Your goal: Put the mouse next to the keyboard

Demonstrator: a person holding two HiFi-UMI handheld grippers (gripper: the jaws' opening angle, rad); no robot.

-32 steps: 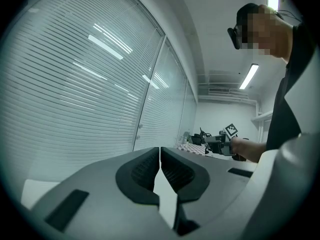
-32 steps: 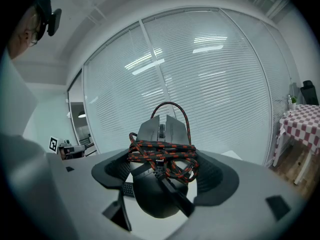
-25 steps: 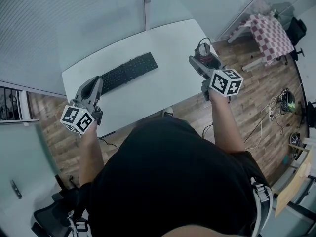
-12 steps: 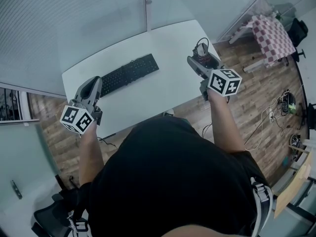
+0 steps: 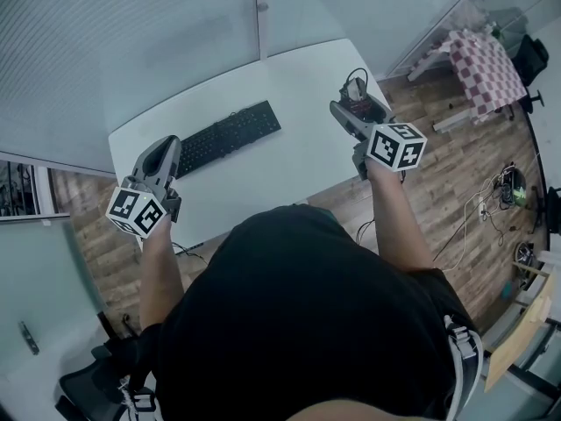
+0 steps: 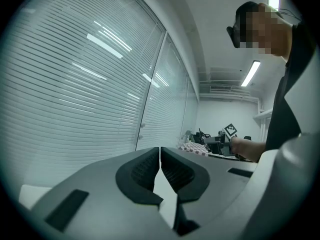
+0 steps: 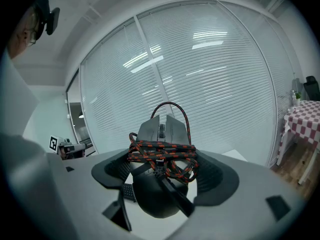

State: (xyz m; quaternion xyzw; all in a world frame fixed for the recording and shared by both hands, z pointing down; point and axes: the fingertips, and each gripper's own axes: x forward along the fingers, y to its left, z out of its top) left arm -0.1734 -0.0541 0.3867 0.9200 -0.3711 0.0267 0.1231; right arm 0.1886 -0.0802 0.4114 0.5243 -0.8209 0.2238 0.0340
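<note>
Right gripper view is showing the right gripper [image 7: 162,175] clamping a dark mouse [image 7: 159,199] by its flanks, one jaw pressing on each side. The mouse's long axis is running straight along the jaws: its rounded back is facing the camera, while its button end with the scroll wheel is pointing away toward the window blinds [image 7: 225,74]. A black and red braided cable [image 7: 162,156] is lying coiled across its back, with one loop arching up over the buttons. Only a sliver of the keyboard [image 7: 127,191] is peeking out below the mouse in this view. Head view is giving the layout instead: the right gripper [image 5: 349,103] is holding the mouse [image 5: 356,93] at the right end of the white table [image 5: 298,156], well apart from the keyboard [image 5: 223,134], which is lying slantwise toward the left. The left gripper [image 5: 166,150] is hovering at the table's left end near the keyboard. Left gripper view is showing the left gripper [image 6: 160,160] with its jaws drawn together to a thin slit, gripping nothing
</note>
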